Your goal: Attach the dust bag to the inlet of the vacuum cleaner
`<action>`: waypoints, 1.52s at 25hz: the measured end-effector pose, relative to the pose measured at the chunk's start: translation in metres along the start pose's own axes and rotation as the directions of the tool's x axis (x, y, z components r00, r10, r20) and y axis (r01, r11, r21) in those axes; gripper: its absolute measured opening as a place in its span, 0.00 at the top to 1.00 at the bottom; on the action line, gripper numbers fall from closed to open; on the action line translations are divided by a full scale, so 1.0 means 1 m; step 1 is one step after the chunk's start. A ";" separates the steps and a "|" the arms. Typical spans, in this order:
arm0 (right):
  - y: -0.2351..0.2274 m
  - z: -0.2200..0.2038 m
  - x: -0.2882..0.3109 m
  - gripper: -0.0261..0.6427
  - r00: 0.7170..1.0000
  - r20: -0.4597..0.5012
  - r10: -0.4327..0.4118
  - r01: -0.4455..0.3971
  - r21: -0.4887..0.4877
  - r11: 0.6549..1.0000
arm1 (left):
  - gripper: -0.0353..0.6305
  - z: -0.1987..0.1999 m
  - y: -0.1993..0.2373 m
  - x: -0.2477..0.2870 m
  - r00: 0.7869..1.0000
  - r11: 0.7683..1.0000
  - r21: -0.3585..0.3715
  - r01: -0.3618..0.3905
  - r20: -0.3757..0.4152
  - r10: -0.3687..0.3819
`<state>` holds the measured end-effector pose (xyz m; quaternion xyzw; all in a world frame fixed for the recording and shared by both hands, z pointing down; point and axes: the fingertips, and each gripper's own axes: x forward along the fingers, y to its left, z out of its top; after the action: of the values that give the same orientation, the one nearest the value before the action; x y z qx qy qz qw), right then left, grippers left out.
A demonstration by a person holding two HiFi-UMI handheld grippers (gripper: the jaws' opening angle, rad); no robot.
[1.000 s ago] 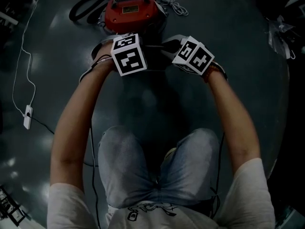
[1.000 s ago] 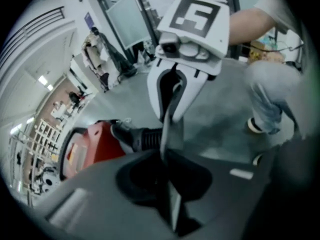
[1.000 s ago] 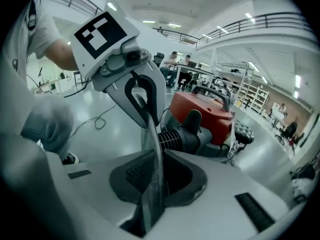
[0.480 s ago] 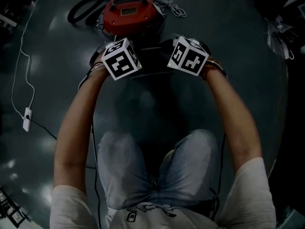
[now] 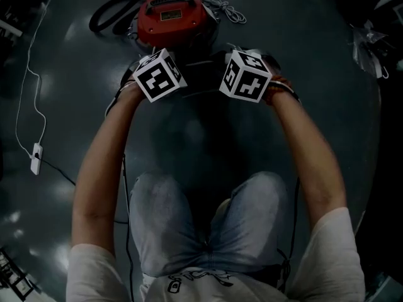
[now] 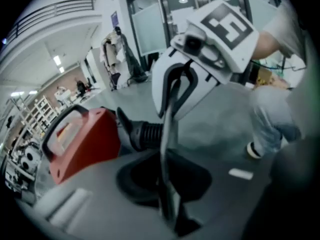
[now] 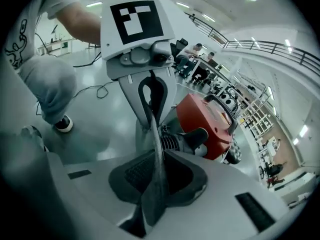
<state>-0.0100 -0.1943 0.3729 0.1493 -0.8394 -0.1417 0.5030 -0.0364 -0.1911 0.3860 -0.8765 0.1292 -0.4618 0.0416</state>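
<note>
The red vacuum cleaner (image 5: 171, 14) stands on the dark floor at the top of the head view. Its black ribbed inlet hose (image 7: 185, 140) points toward me. The dust bag (image 7: 156, 149) is a thin dark sheet, seen edge-on, stretched between both grippers just in front of the vacuum. My left gripper (image 6: 167, 194) is shut on one edge of the bag (image 6: 167, 134). My right gripper (image 7: 155, 194) is shut on the opposite edge. In the head view the marker cubes hide the jaws, and the bag (image 5: 201, 68) shows only as a dark patch between them.
A white power adapter (image 5: 36, 155) with its thin cable lies on the floor at the left. A black hose loop (image 5: 110, 11) and a white cord (image 5: 230, 8) lie beside the vacuum. The person's knees are below the grippers. Distant people and desks show in the gripper views.
Both marker cubes have rolled, and the grippers have drifted a little left in the head view. The bag stays gripped between them, and the vacuum has not moved.
</note>
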 end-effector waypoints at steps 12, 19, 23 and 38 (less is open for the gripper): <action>-0.010 -0.011 0.000 0.89 1.000 0.005 -0.029 0.029 0.070 0.997 | 0.90 0.011 0.008 0.005 0.998 0.998 0.056 -0.041 -0.044 0.043; -0.011 -0.022 0.002 0.89 0.997 0.077 -0.024 0.006 0.228 0.974 | 0.89 0.020 0.010 0.008 0.990 0.988 0.142 -0.064 -0.117 0.081; -0.013 -0.017 -0.001 0.89 0.999 0.004 -0.045 0.044 0.112 0.993 | 0.90 0.018 0.009 0.006 0.995 0.995 0.069 -0.067 -0.074 0.072; -0.014 -0.009 0.003 0.89 0.995 -0.053 -0.080 0.081 0.011 0.997 | 0.90 0.008 0.011 0.004 0.996 0.997 0.005 -0.079 -0.048 0.079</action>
<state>-0.0021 -0.2091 0.3738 0.1901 -0.8201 -0.1525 0.5178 -0.0291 -0.2031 0.3827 -0.8593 0.1640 -0.4809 0.0583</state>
